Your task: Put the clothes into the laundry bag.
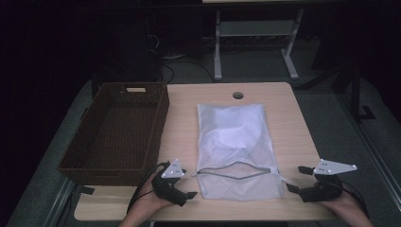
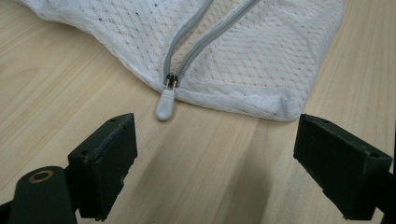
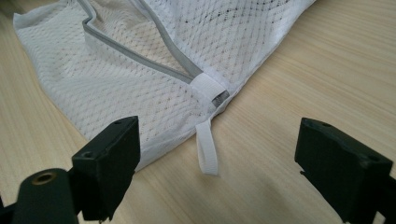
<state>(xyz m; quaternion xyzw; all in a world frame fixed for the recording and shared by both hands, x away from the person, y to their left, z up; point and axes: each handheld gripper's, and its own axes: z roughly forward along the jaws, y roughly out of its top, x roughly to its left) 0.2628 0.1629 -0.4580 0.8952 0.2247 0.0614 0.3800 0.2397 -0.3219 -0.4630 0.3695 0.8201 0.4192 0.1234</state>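
Observation:
A white mesh laundry bag [image 1: 231, 146] lies flat on the wooden table [image 1: 288, 123], with something white inside it. Its grey zipper [image 1: 236, 170] gapes across the near end. My left gripper [image 1: 188, 184] rests at the bag's near left corner, jaws wide open. In the left gripper view the grey zipper pull [image 2: 164, 105] lies on the wood just ahead of the open left gripper [image 2: 215, 135]. My right gripper [image 1: 296, 178] stands open at the near right corner. In the right gripper view a white fabric loop [image 3: 207, 151] on the bag's corner [image 3: 140, 79] lies between the spread jaws, untouched.
A dark brown wicker basket [image 1: 160, 124] sits on the table's left half, close beside the bag. A round cable hole [image 1: 238, 95] is at the far edge. Dark floor and white table legs [image 1: 217, 52] lie beyond.

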